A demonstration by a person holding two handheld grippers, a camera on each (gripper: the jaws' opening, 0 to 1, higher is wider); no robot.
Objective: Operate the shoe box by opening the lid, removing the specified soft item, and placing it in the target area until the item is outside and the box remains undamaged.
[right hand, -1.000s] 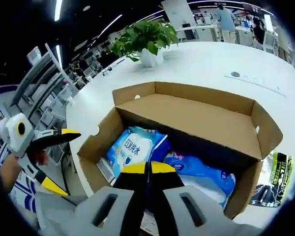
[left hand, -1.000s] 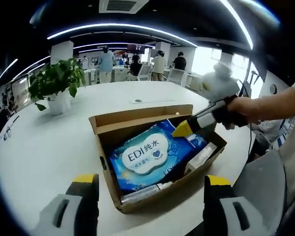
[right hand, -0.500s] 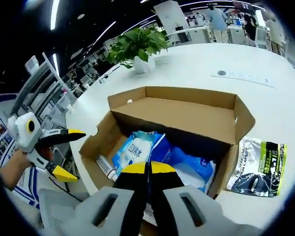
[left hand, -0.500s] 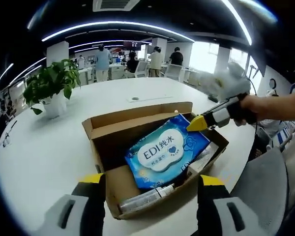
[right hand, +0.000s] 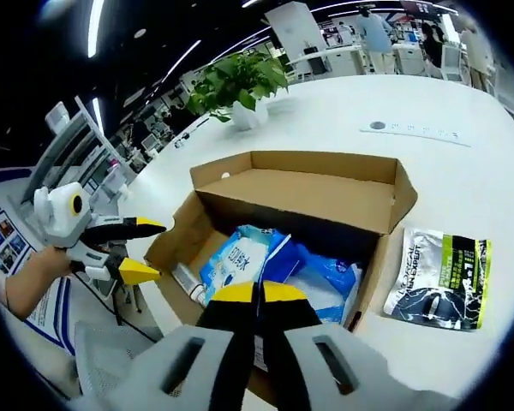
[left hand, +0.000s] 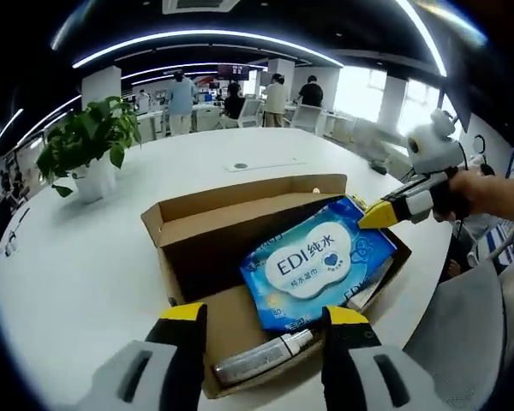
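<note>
An open cardboard shoe box (left hand: 231,205) (right hand: 308,197) stands on the white round table (left hand: 68,257). A blue wipes pack (left hand: 313,261) (right hand: 236,257) marked EDI lies tilted in it, its far corner raised over the box's right wall. My right gripper (left hand: 379,215) (right hand: 257,295) is shut on that corner, held by a person's hand (left hand: 488,193). Just in front of the box's near wall is my left gripper (left hand: 264,318) (right hand: 130,250), open and holding nothing. A silvery tube (left hand: 261,358) lies along the box's near side.
A silver and green pouch (right hand: 437,278) lies on the table beside the box. A potted plant (left hand: 90,145) (right hand: 240,81) stands further back on the table. A grey chair (left hand: 458,330) is by the table's edge. Several people stand in the background.
My right gripper has pulled back to the right, dragging the wipes pack across the box and up over its wall. My left gripper's jaws stand closer together, still open.
</note>
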